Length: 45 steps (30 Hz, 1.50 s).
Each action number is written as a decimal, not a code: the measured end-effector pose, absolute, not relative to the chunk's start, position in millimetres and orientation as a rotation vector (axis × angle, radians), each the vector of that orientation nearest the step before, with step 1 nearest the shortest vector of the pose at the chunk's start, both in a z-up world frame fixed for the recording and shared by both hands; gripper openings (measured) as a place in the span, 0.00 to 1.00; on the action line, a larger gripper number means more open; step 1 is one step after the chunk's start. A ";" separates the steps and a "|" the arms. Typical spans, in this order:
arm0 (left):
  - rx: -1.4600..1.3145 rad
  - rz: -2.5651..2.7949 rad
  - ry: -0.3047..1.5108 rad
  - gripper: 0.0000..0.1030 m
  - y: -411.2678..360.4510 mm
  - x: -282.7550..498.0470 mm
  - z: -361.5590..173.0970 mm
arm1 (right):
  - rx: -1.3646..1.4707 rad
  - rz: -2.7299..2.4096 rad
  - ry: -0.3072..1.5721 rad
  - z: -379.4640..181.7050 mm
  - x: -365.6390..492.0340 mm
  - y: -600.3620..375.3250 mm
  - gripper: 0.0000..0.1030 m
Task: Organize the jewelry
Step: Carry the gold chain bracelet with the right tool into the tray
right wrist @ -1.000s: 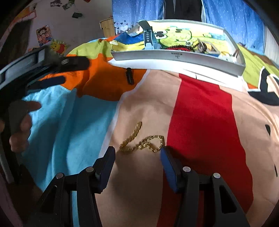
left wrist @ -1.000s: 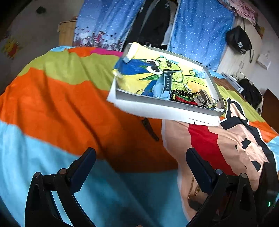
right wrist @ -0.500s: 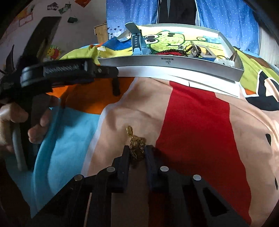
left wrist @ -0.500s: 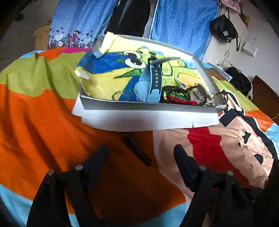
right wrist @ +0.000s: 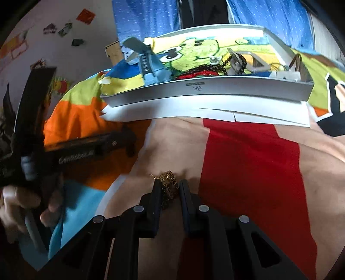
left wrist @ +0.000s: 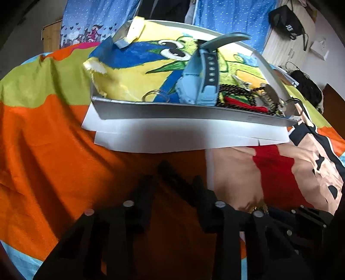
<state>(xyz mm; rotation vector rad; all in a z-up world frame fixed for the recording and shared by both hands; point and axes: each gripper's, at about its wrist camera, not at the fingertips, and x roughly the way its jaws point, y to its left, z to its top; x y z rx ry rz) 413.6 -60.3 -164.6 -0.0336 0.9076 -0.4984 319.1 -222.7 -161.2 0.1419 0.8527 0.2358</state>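
Observation:
A grey tray lined with a cartoon cloth stands on white paper on the bed; it also shows in the right wrist view. It holds a blue watch, black beads and other pieces. My right gripper is shut on a gold chain, bunched between the fingers just above the bedspread. My left gripper has its fingers around a small black object on the orange cloth, narrowly apart; contact is unclear in the dark shadow.
The colourful bedspread covers the bed. White paper sheets stick out under the tray's near edge. Blue curtains and a black bag are behind. The left gripper and hand show at the right view's left.
My right gripper closed on the gold chain and gathered it up. My left gripper moved forward toward the tray and narrowed its fingers around the black object.

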 end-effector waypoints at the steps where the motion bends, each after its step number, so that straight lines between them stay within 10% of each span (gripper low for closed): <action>1: -0.038 -0.496 0.912 0.24 -59.5 414.6 -165.6 | 0.155 0.232 0.857 -162.2 320.4 -224.9 0.15; 15: -0.057 -0.516 0.887 0.09 -60.4 406.1 -160.3 | 0.198 0.235 0.858 -162.5 321.5 -233.6 0.15; 45: -0.199 -0.403 0.641 0.09 -51.0 416.6 -44.4 | 0.259 0.318 0.448 -40.9 359.5 -256.8 0.15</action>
